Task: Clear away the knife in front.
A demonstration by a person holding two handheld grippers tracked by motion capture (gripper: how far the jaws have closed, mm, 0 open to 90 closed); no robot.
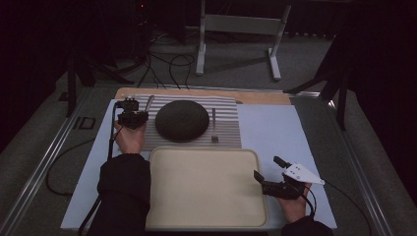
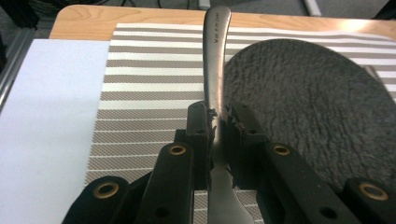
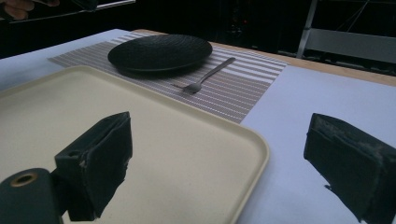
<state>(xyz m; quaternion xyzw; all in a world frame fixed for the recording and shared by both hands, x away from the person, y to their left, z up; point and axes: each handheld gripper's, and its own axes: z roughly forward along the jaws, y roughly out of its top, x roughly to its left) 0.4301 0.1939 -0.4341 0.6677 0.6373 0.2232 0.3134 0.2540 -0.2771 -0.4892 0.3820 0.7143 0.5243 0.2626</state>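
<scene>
Table (image 1: 275, 132) surface under a pale sheet carries everything, with a bare wooden strip along its 12 o'clock edge. Largest on it is the cream tray (image 1: 206, 189), lying at 6 o'clock in the high view with nothing on it. Beyond the tray, toward 12 o'clock, lies a striped placemat (image 1: 226, 128), and on the mat sits a round dark plate (image 1: 182, 120). A fork (image 1: 214, 125) rests on the mat at the plate's 3 o'clock side, tines pointing toward the tray. At the plate's 9 o'clock side, the left gripper (image 1: 142, 114) has its jaws clamped narrowly on a metal knife (image 2: 215, 70); in the left gripper view the pads press on it from both sides and its handle runs straight away toward 12 o'clock, above the stripes and just beside the plate's rim. The right gripper (image 1: 268, 169) hangs at the tray's 3 o'clock edge, jaws spread wide with nothing between them.
</scene>
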